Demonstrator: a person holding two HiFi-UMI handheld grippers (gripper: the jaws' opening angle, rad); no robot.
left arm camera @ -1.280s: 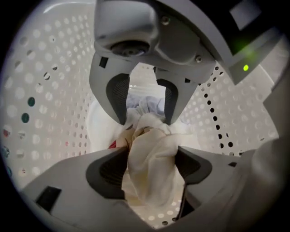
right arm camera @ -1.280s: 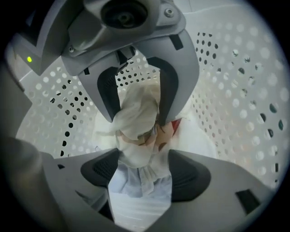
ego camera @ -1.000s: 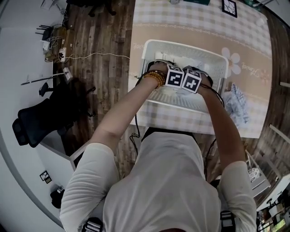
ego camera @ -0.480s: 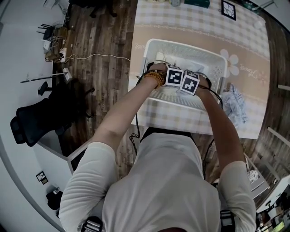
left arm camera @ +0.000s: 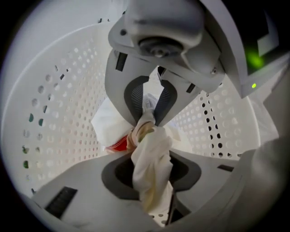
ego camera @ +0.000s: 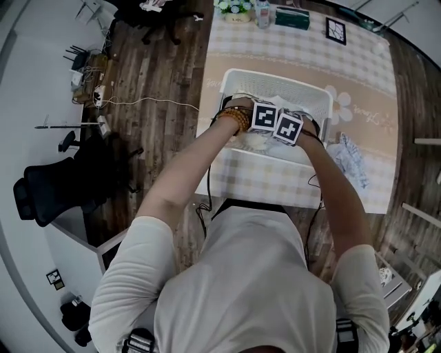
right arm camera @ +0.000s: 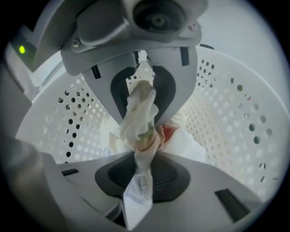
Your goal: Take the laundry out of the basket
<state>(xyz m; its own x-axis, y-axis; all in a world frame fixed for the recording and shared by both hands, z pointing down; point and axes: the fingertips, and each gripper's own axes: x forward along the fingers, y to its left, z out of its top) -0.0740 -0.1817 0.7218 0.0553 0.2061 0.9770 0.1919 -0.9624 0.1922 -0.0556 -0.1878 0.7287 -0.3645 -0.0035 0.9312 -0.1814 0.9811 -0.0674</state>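
A white perforated laundry basket point(ego camera: 275, 77) stands on the table, and both hands reach into its near half. In the head view only the marker cubes of my left gripper point(ego camera: 264, 117) and right gripper point(ego camera: 289, 127) show, close side by side over bunched white laundry point(ego camera: 256, 141). My left gripper point(left arm camera: 147, 117) has just been closing and now pinches a white cloth point(left arm camera: 152, 167) that hangs from its pads. My right gripper point(right arm camera: 141, 118) has also just been closing and grips a twisted white cloth point(right arm camera: 138, 190) with a sewn label. A red-printed patch point(left arm camera: 118, 144) lies below in the basket.
A checked beige tablecloth point(ego camera: 303, 52) covers the table. A crumpled blue-white garment point(ego camera: 348, 158) lies to the right of the basket. A tissue box point(ego camera: 293, 15) and a small frame point(ego camera: 335, 29) stand at the far end. A black office chair point(ego camera: 48, 193) is on the floor at left.
Both hands have risen a little over the basket and white cloth now bunches under the cubes. The head view has pulled back, showing more of the table's far end.
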